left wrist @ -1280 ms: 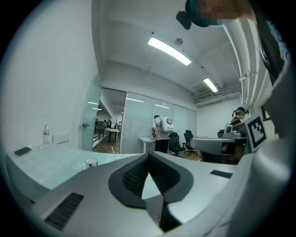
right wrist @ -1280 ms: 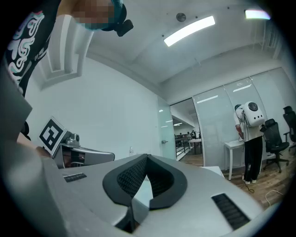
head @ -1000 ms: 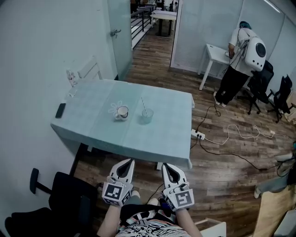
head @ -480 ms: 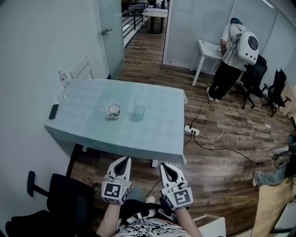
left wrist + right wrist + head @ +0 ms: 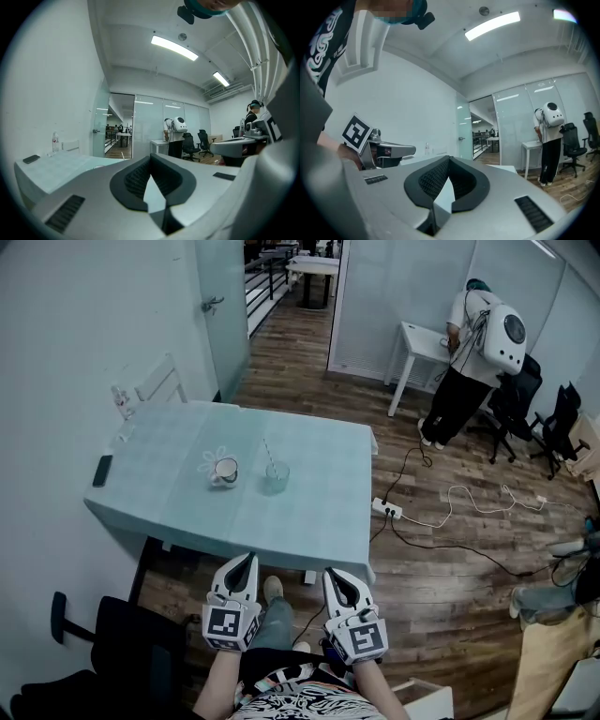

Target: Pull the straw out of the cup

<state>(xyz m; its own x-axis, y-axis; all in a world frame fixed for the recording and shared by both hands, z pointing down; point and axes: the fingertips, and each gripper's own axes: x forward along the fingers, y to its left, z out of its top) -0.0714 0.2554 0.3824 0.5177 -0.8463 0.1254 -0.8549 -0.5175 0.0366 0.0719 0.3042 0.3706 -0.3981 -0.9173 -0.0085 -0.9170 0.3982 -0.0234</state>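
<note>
straw (image 5: 268, 454): in the cup, leaning a bit toward the far left, top end poking well above the rim
cup (image 5: 276, 476): clear one, sitting around the middle of the table, standing upright
mug (image 5: 225, 469): just left of the cup on a flower-shaped coaster, not touching it as far as I can see
table (image 5: 309, 512): pale top, mostly bare, with a phone (image 5: 102, 471) near the left edge and a small bottle (image 5: 119, 401) at the far left corner
left gripper (image 5: 246, 561): held low near the person's body, well short of the table, jaws closed together with nothing in them
right gripper (image 5: 334, 576): same deal, next to the left one, jaws together and empty
progress: basically zero, nothing has been touched
what's left: pretty much everything imo, get to the table, open a gripper, pinch the straw above the rim and lift it clear, maybe steady the cup with the other one
</note>
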